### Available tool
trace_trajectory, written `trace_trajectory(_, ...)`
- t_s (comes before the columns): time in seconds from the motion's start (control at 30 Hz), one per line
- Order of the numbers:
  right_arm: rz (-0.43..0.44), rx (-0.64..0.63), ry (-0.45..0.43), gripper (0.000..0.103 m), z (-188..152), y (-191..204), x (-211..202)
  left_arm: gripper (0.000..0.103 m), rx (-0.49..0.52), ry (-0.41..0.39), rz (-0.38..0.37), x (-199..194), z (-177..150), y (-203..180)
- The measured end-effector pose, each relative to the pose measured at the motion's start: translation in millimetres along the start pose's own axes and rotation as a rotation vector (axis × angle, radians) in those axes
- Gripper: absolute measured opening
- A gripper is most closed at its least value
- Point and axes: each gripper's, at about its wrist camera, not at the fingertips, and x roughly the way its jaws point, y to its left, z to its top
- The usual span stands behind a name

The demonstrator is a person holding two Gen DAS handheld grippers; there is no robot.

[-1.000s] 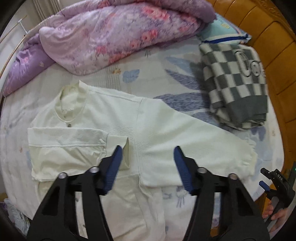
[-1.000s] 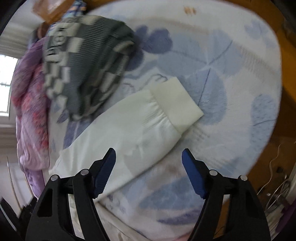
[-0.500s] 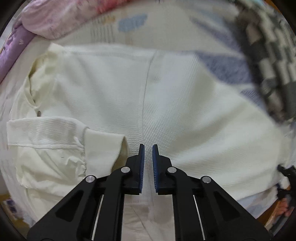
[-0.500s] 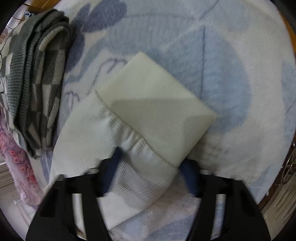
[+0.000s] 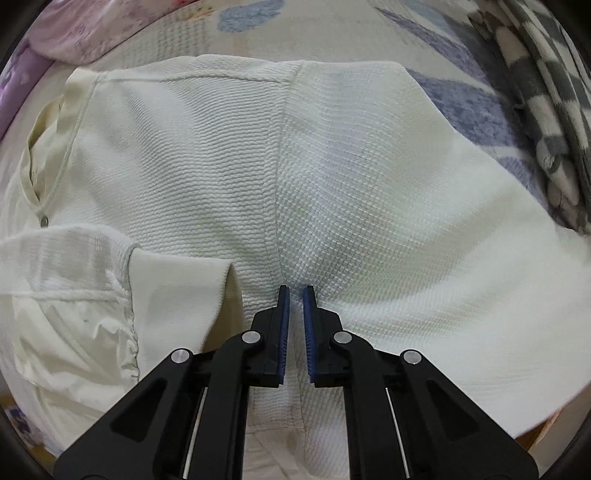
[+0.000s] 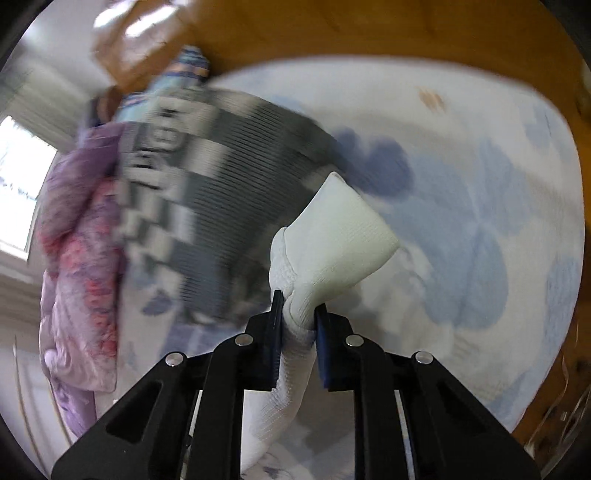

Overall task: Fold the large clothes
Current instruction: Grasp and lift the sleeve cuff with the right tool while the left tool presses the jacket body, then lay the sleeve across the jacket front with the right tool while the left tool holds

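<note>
Surface: we're over a bed; the bedsheet (image 6: 480, 192) is white with blue leaf prints, soft and a bit rumpled.
Frame: orange-brown wooden bed frame (image 6: 369, 33) curves round the mattress edge in the right wrist view.
Room: bright window (image 6: 22, 184) at far left of that view; the picture is motion-blurred, so we can't read much else.
Other stuff on bed: folded grey-and-white checked sweater (image 5: 546, 110) at upper right of the left wrist view, just beside the cream garment; purple floral quilt (image 6: 81, 258) bunched behind it.
Task item: cream sweater (image 5: 221, 166) lies flat on the sheet, textured knit, one sleeve already folded across the body at lower left.
Left gripper (image 5: 294, 295): we're pointing straight down at the armpit seam where body meets sleeve; jaws nearly pressed together with a thin ridge of the cream knit between the blue pads, tips down on the cloth.
Right gripper (image 6: 298, 306): tilted steeply down toward the bed, jaws closing, pinching the other sleeve (image 6: 280, 387) just behind its ribbed cuff (image 6: 343, 240).
Cuff: it sticks out ahead of the pads, lifted clear of the sheet, with the sleeve hanging below our fingers.
</note>
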Motion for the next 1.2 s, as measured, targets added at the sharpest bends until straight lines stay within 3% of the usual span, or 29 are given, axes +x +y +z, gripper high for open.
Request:
trace_trajectory(0.13, 0.04, -0.139, -0.082, 0.014, -0.5, 61.1, -31.6, 0.008, 0.021, -0.011, -0.01, 3.6, -1.0, 5.4)
trace_trajectory(0.27, 0.148, -0.236, -0.141, 0.015, -14.9, 125.3, -68.7, 0.007, 0.036, -0.041, -0.052, 6.2, -4.6, 11.9)
trace_trajectory(0.47, 0.222, -0.449, -0.237, 0.014, -72.8, 219.9, -113.2, 0.005, 0.062, -0.068, -0.136, 9.6, -5.4, 33.2)
trace_trajectory(0.53, 0.238, -0.488, -0.235, 0.014, -94.5, 245.9, -116.3, 0.006, 0.057, -0.061, -0.207, 8.8, -5.0, 46.5)
trace_trajectory(0.63, 0.27, -0.568, -0.214, 0.014, -136.4, 288.9, -119.1, 0.004, 0.006, -0.022, -0.308, -12.5, -3.9, 82.1)
trace_trajectory(0.83, 0.339, -0.7, -0.09, 0.014, -232.9, 359.2, -100.3, 0.004, -0.023, -0.185, -0.337, -112.3, -22.9, 187.5)
trace_trajectory(1.0, 0.384, -0.78, 0.018, 0.014, -316.3, 404.8, -82.2, 0.004, -0.088, -0.255, -0.223, -174.4, -45.3, 285.8)
trace_trajectory(1.2, 0.394, -0.869, 0.16, 0.015, -406.8, 442.4, -48.2, 0.004, -0.186, -0.253, -0.124, -194.6, -72.9, 387.3)
